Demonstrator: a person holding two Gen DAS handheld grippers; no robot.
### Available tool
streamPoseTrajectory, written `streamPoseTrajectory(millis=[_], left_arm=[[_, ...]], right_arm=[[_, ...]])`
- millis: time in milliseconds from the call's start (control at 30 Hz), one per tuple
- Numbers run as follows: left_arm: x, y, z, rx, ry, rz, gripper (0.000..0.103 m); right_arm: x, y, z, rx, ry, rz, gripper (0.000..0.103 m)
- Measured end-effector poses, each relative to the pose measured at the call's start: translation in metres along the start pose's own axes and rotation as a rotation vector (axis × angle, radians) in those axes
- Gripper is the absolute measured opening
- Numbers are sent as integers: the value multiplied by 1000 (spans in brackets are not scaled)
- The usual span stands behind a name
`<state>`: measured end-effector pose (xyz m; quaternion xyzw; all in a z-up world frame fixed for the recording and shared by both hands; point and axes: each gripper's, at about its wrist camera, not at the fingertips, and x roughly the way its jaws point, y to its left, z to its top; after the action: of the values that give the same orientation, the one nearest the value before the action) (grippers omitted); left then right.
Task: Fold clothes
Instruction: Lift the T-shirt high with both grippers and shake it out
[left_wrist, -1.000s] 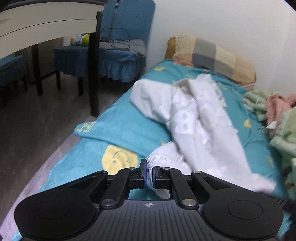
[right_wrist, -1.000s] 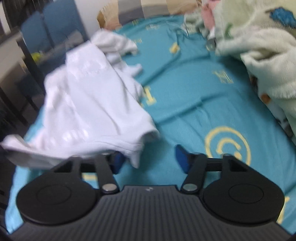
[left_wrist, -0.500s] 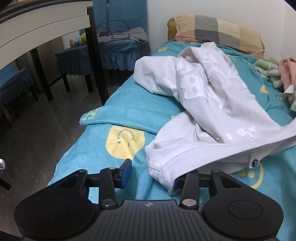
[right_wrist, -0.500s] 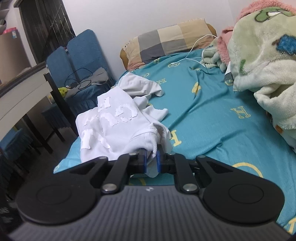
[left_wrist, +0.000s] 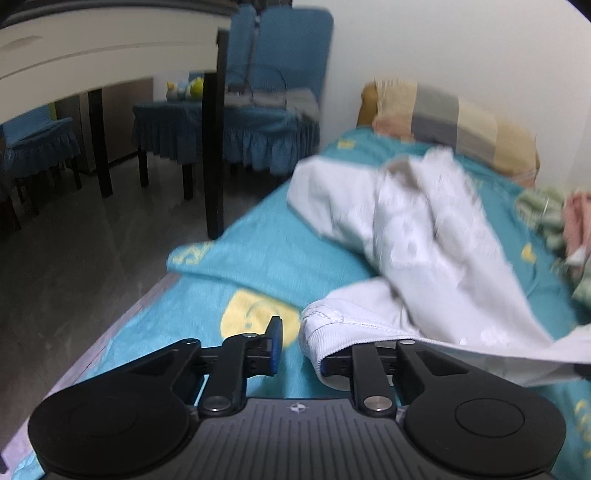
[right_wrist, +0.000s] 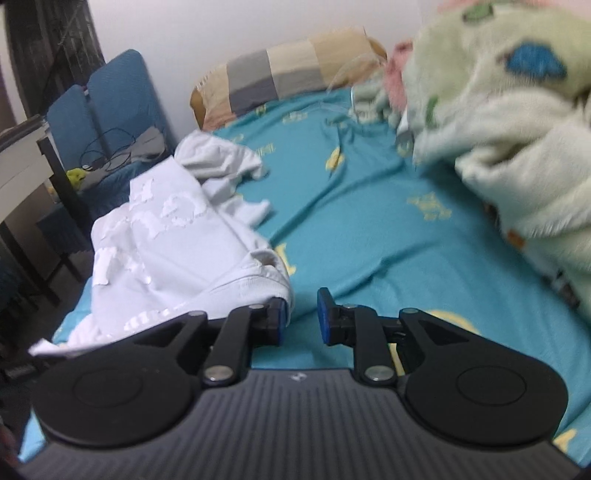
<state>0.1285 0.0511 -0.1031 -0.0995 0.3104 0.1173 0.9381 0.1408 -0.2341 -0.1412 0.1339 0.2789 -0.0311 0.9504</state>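
A crumpled white garment with peeling white print lies on the teal bed sheet. In the left wrist view its ribbed hem rests over the right finger, and my left gripper is open with the hem's edge just inside the gap. The right wrist view has the same garment heaped on the left side of the sheet. Its hem touches the left finger of my right gripper, which is open with nothing between the pads.
A checked pillow lies at the head of the bed. A thick pale-green fleece blanket is piled along the right side. Off the bed's left edge are a dark table leg, blue-covered chairs and bare floor.
My right gripper, shut on the garment's hem half a second ago, has opened and let it go. The left gripper stays open and has swung a little left.
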Motion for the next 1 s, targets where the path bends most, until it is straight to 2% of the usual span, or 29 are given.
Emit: streamPoseTrajectory(millis=[133,200,333,500,667,800,1000], left_arm=[[-18,4,9,-60,-75,-35,15],[-22,7,13,-100,-88,-47,10],[-35,10,25,-163,-130,-86,6],[-86,8,60,-133,-293,-159,4],[-156,3,129,-132,-452,-223,4],[-236,0,191,-97,-573,-268,4],[-363,0,272,-34,-736,-319,4]], right_arm=[[-20,14,4,-95,-129,-21,21],[-25,18,6,-129,-164,-20,20],[-32,19,12,-106,-196,41,6],[-68,25,35,-53,-290,88,4],[-125,30,92,93,-416,169,4],[-194,51,147,83,-569,223,4],[-328,76,223,34,-803,313,4]])
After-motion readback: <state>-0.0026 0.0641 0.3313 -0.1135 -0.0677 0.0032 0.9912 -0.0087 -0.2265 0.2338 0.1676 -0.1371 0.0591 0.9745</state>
